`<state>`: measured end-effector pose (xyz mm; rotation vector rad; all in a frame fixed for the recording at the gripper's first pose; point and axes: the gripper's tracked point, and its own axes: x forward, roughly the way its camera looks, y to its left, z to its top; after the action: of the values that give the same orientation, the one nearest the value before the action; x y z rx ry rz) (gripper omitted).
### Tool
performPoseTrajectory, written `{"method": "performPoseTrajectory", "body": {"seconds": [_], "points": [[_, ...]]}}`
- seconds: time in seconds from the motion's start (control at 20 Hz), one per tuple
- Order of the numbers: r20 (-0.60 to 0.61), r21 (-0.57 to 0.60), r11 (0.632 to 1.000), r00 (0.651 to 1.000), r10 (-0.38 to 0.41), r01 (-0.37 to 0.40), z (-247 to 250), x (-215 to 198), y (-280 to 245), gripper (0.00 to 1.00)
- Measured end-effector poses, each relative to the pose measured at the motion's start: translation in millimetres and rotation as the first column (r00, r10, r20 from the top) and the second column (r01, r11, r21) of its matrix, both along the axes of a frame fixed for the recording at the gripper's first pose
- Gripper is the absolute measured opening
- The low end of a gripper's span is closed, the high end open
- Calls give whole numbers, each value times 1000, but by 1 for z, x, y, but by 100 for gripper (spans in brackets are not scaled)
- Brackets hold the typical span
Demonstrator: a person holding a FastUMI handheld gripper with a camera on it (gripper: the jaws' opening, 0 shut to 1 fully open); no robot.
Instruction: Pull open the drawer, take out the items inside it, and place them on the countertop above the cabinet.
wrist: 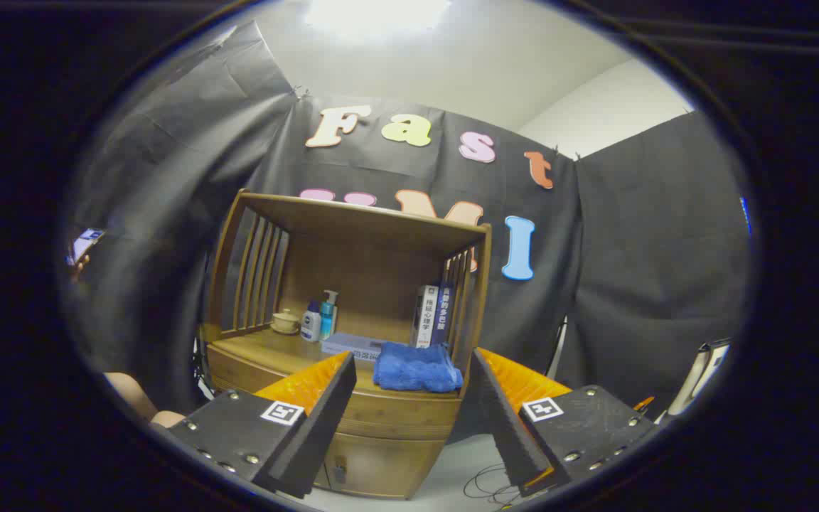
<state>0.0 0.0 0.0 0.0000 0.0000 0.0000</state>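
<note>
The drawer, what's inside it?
The wooden cabinet's drawer is shut, so its inside is hidden. A folded blue towel lies on the countertop above it. The open tongs hover apart from it.

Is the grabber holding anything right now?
No, nothing is held. The gripper has its fingers wide open, empty, hanging in front of the brown wooden cabinet, with the blue folded towel on the countertop beyond them.

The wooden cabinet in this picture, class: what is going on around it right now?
A hand-held gripper points at the wooden cabinet with its fingers open and holding nothing. The drawer below the countertop looks shut. On the countertop lie a blue cloth, two bottles, a small cup, a flat box and upright books.
</note>
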Motion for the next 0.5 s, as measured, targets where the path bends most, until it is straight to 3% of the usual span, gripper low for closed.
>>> {"method": "performPoseTrajectory", "body": {"seconds": [0.5], "points": [[-19,88,994,998,-63,65,-7,-18,-10,96]]}}
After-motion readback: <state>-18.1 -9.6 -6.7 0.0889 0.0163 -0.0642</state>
